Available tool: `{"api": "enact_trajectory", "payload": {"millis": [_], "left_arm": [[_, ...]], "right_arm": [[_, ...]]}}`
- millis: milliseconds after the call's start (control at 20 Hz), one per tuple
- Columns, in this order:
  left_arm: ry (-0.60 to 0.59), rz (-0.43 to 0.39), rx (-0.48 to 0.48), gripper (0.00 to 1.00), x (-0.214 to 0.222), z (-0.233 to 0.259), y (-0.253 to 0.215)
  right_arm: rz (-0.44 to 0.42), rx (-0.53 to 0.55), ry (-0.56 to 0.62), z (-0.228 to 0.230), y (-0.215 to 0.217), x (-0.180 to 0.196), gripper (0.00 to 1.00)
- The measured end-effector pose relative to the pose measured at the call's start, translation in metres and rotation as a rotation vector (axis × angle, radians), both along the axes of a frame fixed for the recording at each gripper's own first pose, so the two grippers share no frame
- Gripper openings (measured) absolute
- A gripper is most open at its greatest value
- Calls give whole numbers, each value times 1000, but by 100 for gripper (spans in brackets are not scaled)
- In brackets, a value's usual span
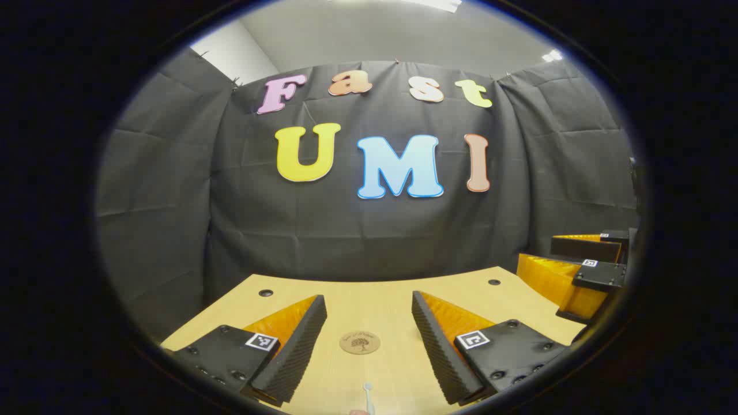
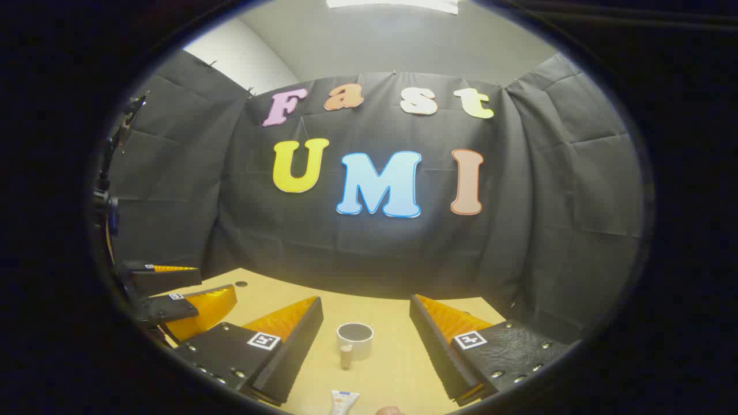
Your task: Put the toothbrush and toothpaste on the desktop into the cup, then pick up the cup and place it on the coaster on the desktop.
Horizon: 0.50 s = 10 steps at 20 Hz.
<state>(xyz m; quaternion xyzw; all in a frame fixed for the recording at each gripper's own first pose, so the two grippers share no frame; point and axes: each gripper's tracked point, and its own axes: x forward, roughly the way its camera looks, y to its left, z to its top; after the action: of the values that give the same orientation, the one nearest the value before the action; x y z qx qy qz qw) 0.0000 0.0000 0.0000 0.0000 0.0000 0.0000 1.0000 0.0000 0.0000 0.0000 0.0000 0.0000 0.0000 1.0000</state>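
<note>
In the left gripper view a round brown coaster (image 1: 360, 342) lies on the wooden desktop (image 1: 369, 294), between the fingers of my open left gripper (image 1: 367, 302). The pale tip of the toothbrush (image 1: 368, 392) shows at the bottom edge, nearer than the coaster. In the right gripper view a white cup (image 2: 354, 339) stands upright between the fingers of my open right gripper (image 2: 365, 302). A small tan cylinder (image 2: 346, 356) sits just in front of the cup, and the white toothpaste tube (image 2: 344, 402) lies at the bottom edge. Neither gripper holds anything.
The right gripper (image 1: 539, 253) hangs open at the right edge of the left gripper view. The left gripper (image 2: 216, 283) hangs open at the left edge of the right gripper view. Two dark round holes (image 1: 265, 293) mark the desktop's far corners, near the black cloth wall.
</note>
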Motion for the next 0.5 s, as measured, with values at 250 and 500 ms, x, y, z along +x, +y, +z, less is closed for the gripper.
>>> {"api": "enact_trajectory", "payload": {"millis": [250,500], "left_arm": [[-10,5,-3,96,0,3,0],[-13,3,-2,99,-1,3,0]], "right_arm": [[1,-1,6,-1,3,0,93],[11,2,10,-2,6,-1,93]]}}
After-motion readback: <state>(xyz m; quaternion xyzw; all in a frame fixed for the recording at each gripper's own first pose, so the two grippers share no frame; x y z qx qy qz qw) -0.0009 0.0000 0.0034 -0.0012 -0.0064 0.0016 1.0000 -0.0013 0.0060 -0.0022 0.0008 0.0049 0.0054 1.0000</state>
